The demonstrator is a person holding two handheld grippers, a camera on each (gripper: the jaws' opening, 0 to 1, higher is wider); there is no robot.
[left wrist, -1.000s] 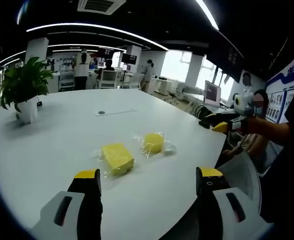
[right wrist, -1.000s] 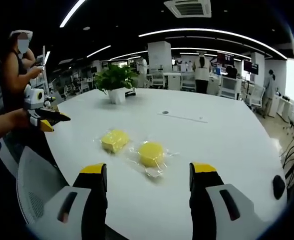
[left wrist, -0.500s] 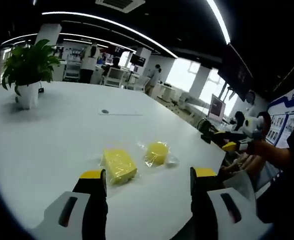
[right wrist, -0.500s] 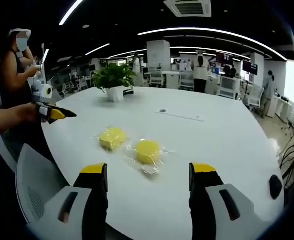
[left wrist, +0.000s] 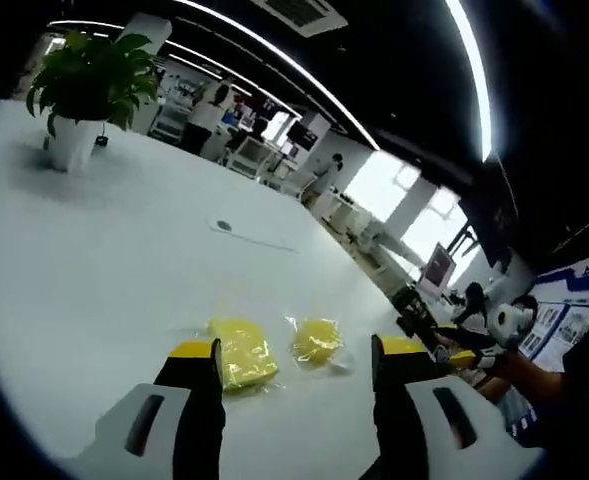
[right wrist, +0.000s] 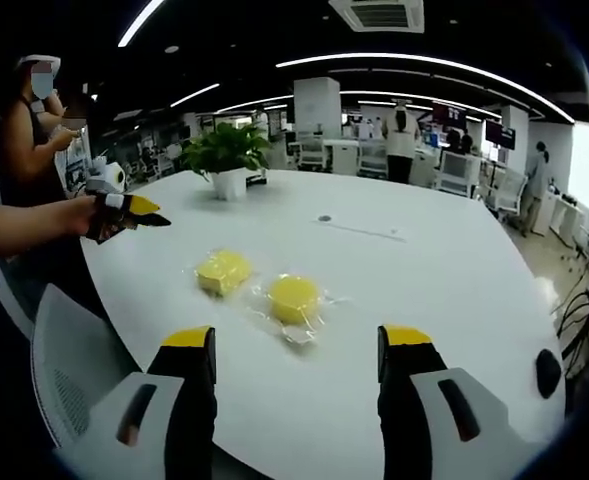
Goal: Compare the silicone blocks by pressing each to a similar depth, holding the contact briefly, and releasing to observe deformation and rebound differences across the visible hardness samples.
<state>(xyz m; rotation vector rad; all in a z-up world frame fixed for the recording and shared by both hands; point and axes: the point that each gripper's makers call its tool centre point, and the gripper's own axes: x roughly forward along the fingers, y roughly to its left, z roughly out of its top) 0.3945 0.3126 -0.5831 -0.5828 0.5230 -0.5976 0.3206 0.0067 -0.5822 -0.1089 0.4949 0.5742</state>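
Two yellow silicone blocks in clear wrap lie side by side on the white table (right wrist: pixel 444 270). The square block (left wrist: pixel 242 352) sits just past my left gripper's left jaw, and the round block (left wrist: pixel 316 340) is to its right. My left gripper (left wrist: pixel 296 350) is open above the table with nothing between its jaws. In the right gripper view, the square block (right wrist: pixel 224 270) and round block (right wrist: pixel 293 296) lie ahead of my open right gripper (right wrist: pixel 299 338). The left gripper (right wrist: pixel 134 208) reaches in over the table edge from the left. The right gripper (left wrist: pixel 459 357) shows at the right.
A potted plant (right wrist: pixel 229 155) stands at the far side of the table, also seen as the plant (left wrist: pixel 89 85). A round cable port (right wrist: pixel 324 218) is set in the tabletop. A grey chair back (right wrist: pixel 69 390) is at the near left edge. People stand among desks behind.
The left gripper has come forward and lower toward the blocks, so its view tilted and the blocks now sit between its jaws. The right gripper has barely moved. The blocks lie as before.
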